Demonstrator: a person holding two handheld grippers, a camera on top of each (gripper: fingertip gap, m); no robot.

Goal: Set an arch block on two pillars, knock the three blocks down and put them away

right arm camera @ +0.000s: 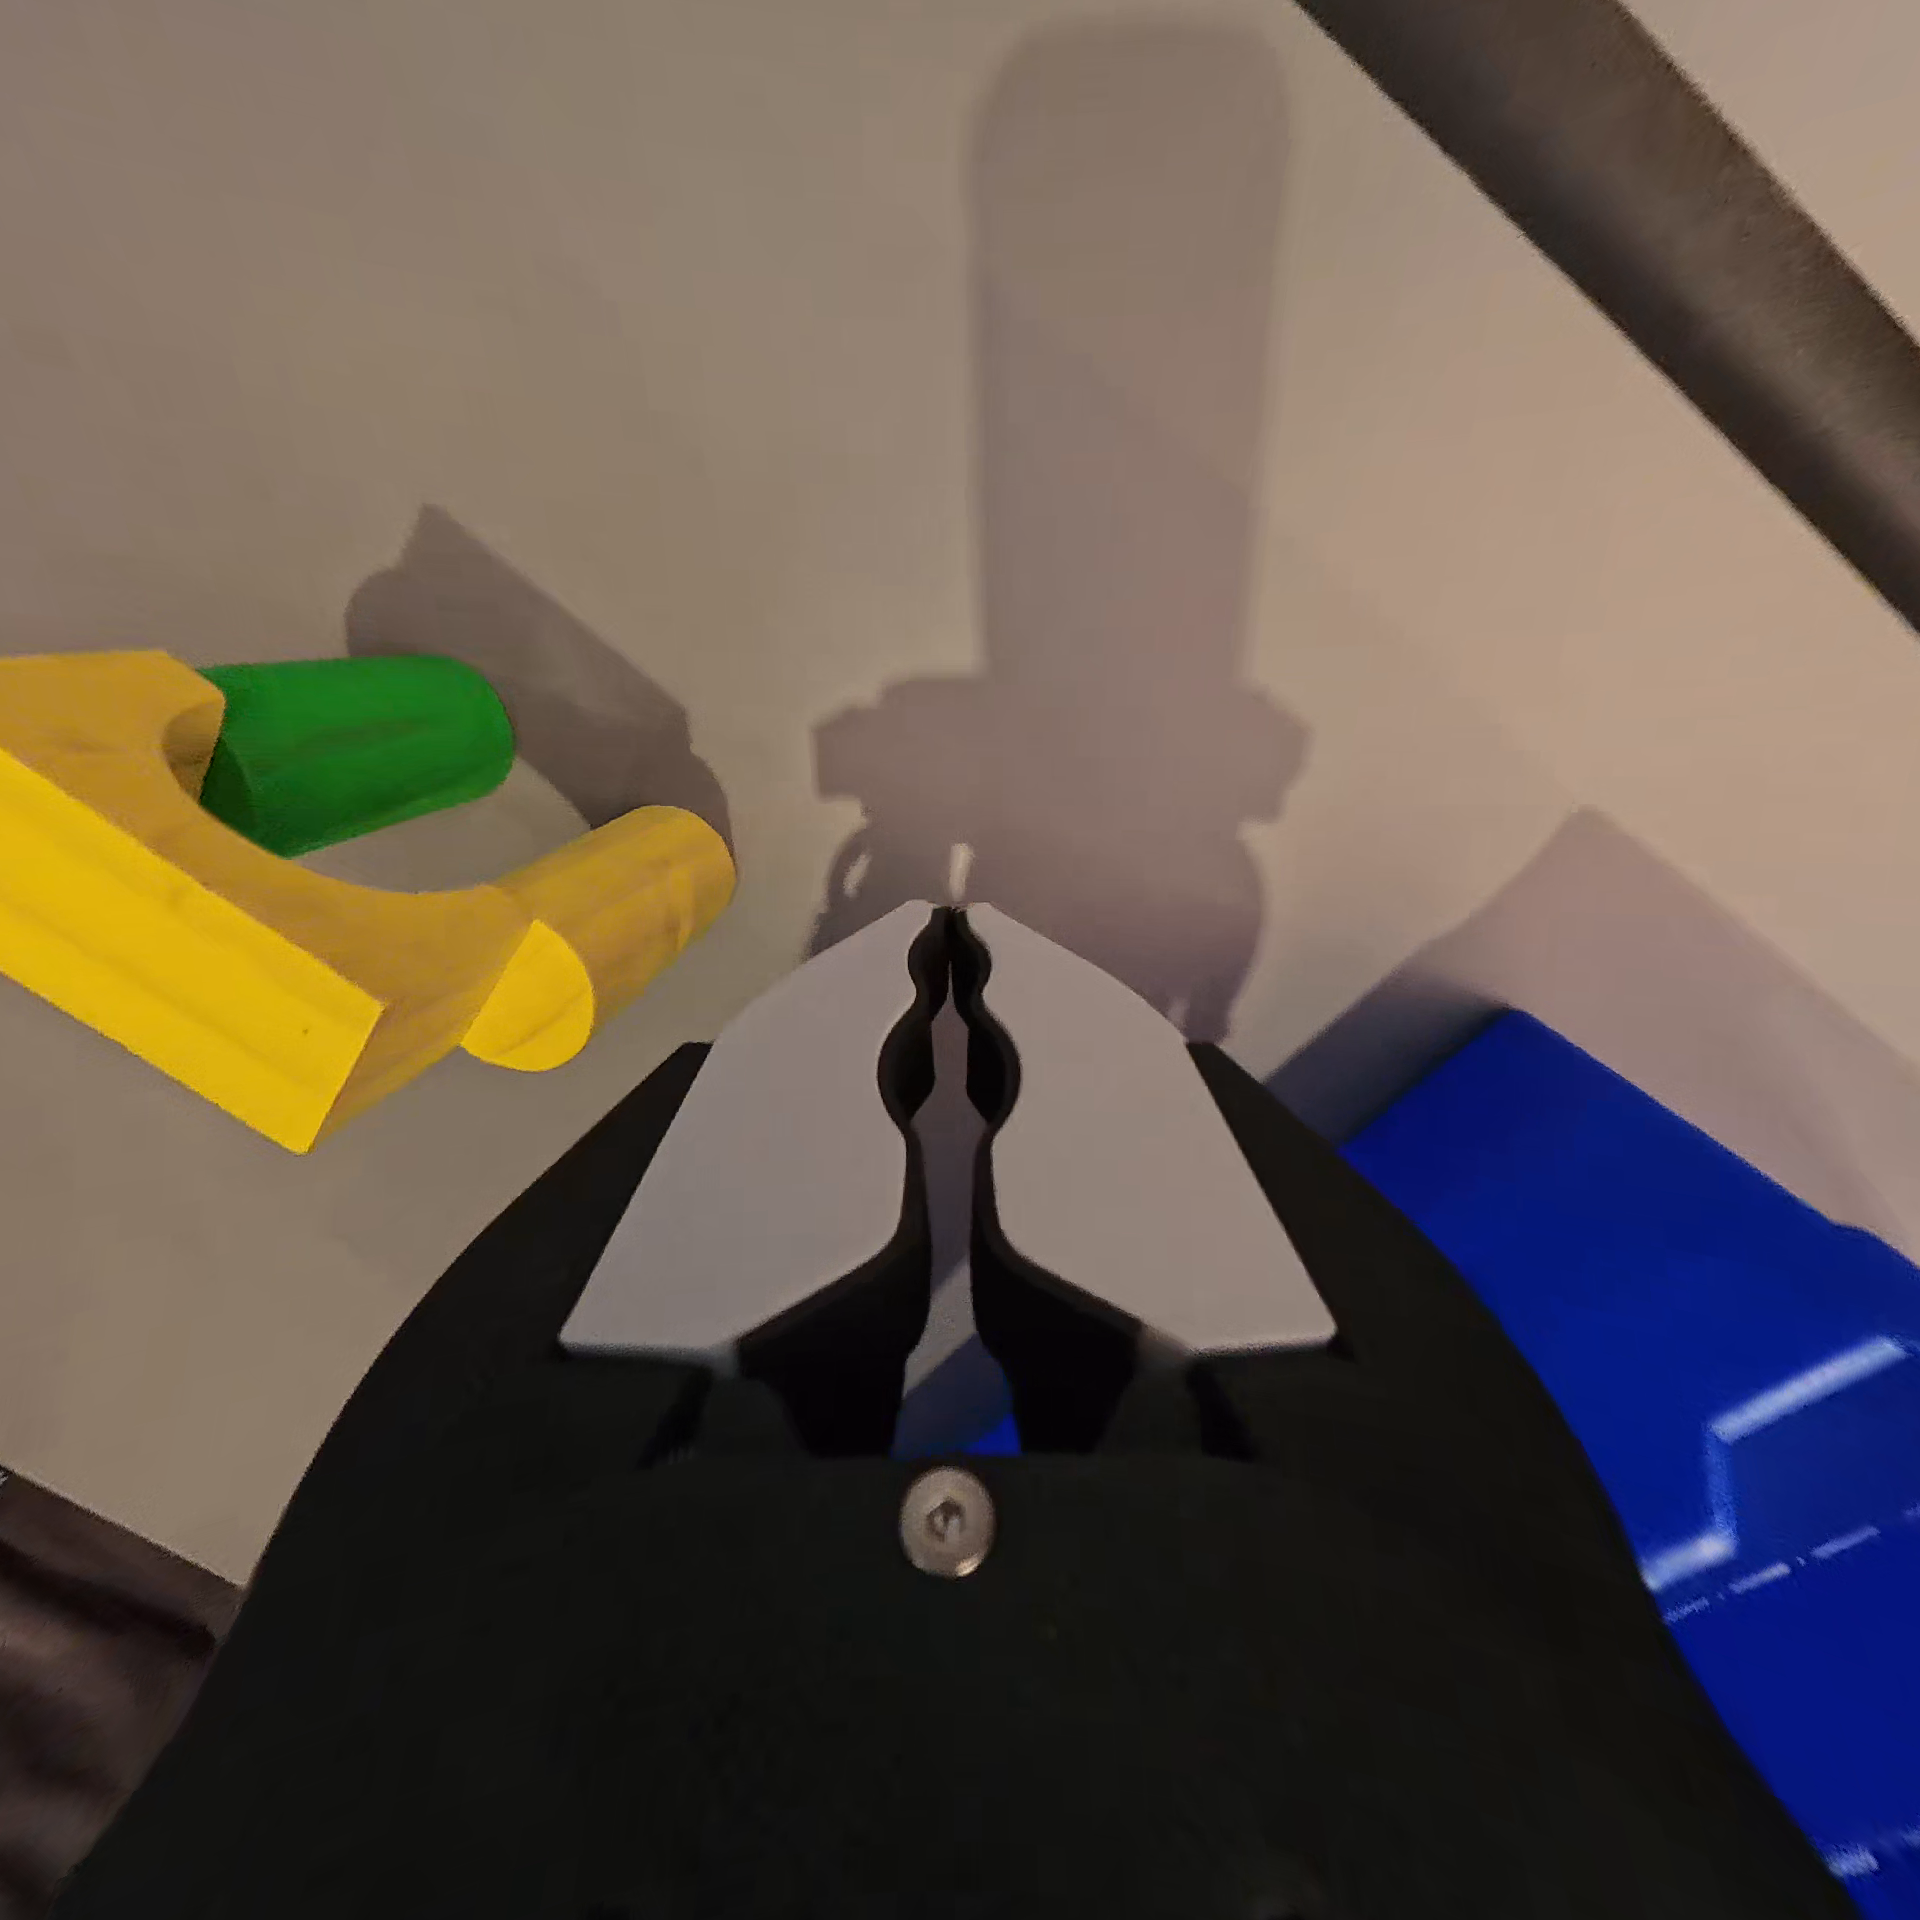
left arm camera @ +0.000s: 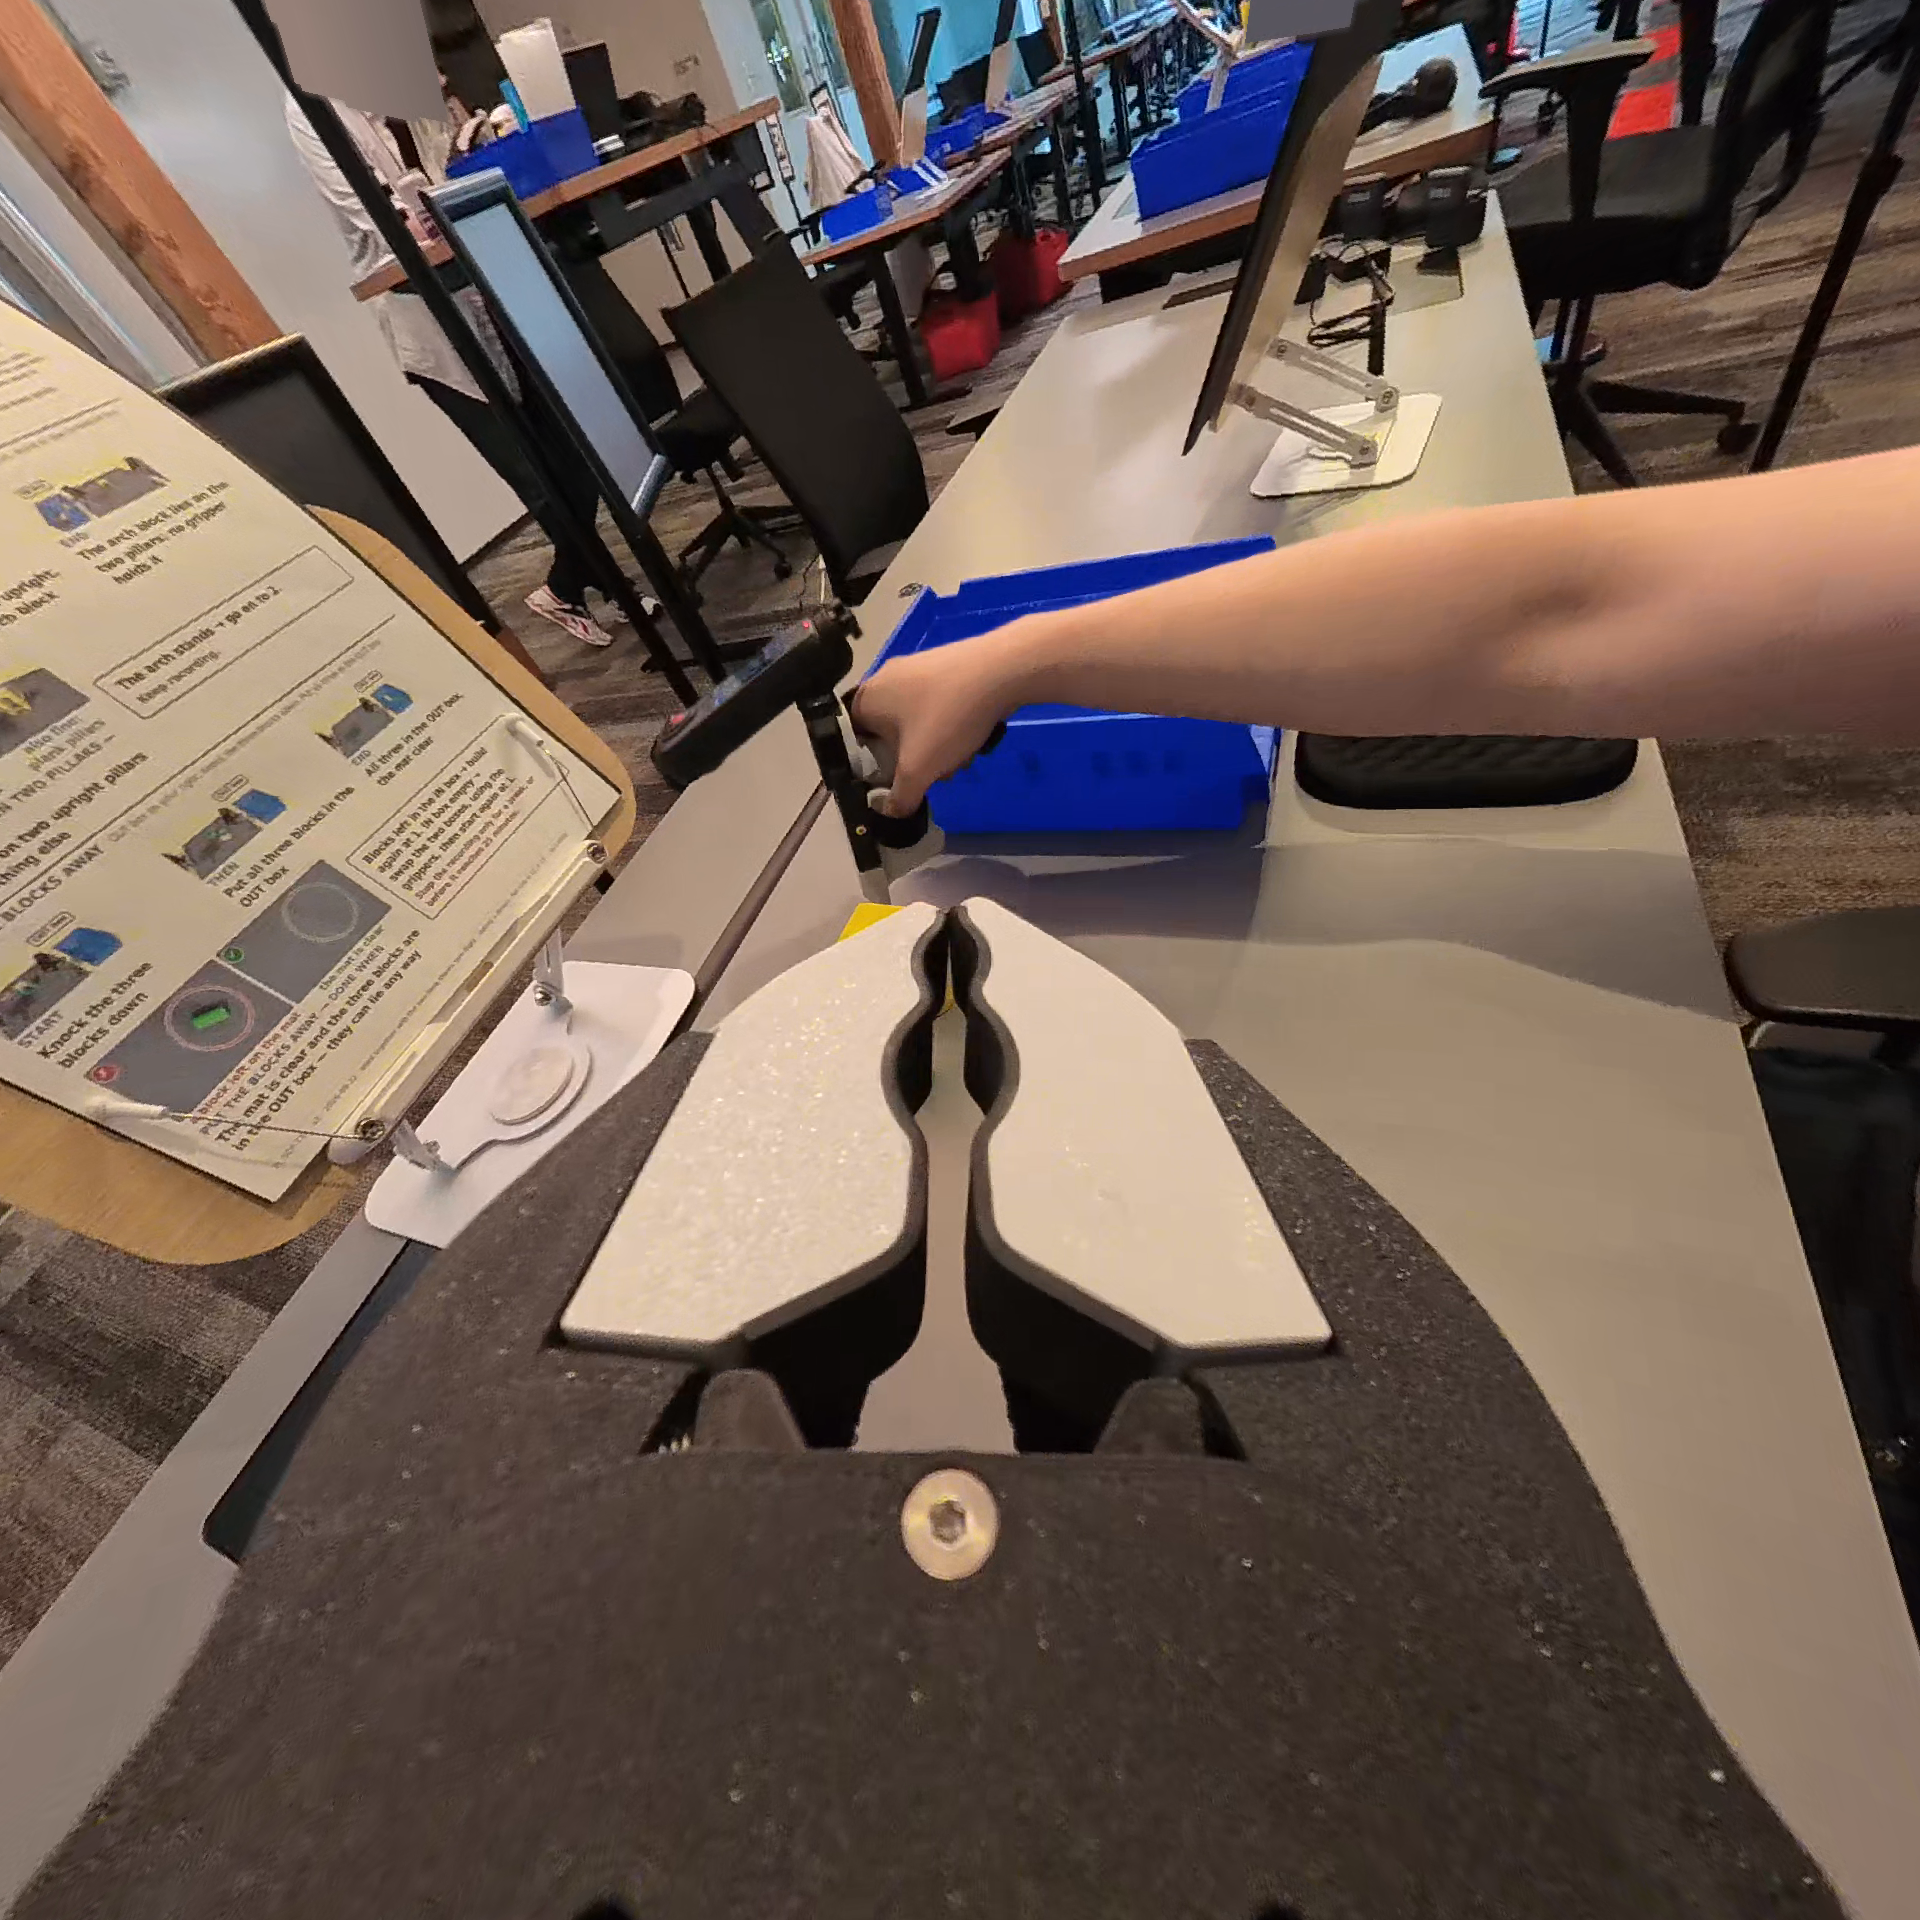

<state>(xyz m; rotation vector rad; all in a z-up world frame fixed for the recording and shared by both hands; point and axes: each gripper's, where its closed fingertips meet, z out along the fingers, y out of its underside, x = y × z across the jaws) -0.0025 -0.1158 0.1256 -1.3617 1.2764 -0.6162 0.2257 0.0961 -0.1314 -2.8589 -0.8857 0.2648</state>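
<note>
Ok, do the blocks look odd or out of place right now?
Yes: all three lie toppled on the table. The yellow arch block rests on its side, with the green pillar poking through its opening and the yellow pillar against one leg. None is in the blue box.

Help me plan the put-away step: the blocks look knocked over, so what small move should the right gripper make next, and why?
Probably open the right gripper and swing it left toward the yellow cylinder. Its jaws are shut on nothing, pointing at bare table, while the yellow arch block, green cylinder and yellow cylinder lie toppled to its left. The blue bin sits on the right.
</note>
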